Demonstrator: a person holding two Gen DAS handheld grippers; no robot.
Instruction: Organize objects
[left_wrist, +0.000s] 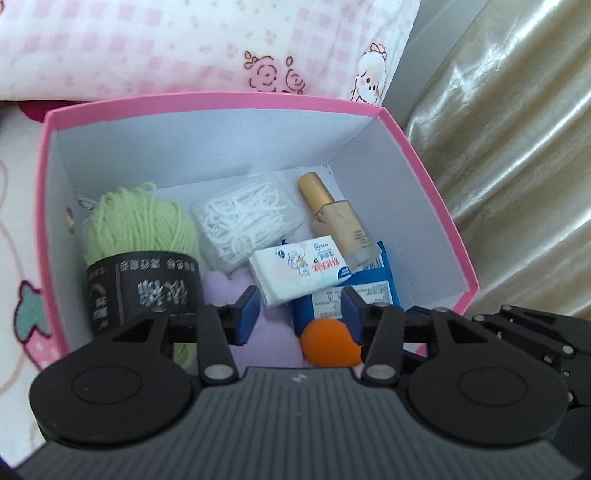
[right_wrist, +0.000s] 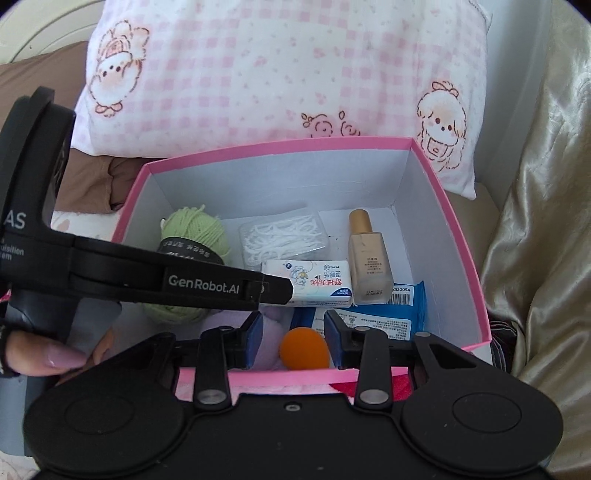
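A pink box (left_wrist: 424, 173) (right_wrist: 461, 236) with white inner walls holds a green yarn ball (left_wrist: 136, 229) (right_wrist: 199, 229), a clear pack of white floss picks (left_wrist: 247, 218) (right_wrist: 284, 236), a beige bottle with a gold cap (left_wrist: 340, 218) (right_wrist: 367, 258), a white tissue pack (left_wrist: 299, 269) (right_wrist: 314, 284), a blue wipes packet (left_wrist: 373, 291) (right_wrist: 402, 306), a lilac soft item (left_wrist: 266, 332) and an orange sponge (left_wrist: 328, 343) (right_wrist: 304, 349). My left gripper (left_wrist: 299, 317) is open and empty over the box. My right gripper (right_wrist: 293, 338) is open and empty at the box's near rim.
A pink checked pillow (left_wrist: 221, 44) (right_wrist: 295, 74) lies behind the box. Shiny gold fabric (left_wrist: 517, 166) (right_wrist: 546, 240) is on the right. The left gripper's body (right_wrist: 147, 280) and the hand holding it (right_wrist: 55, 358) cross the right wrist view's left side.
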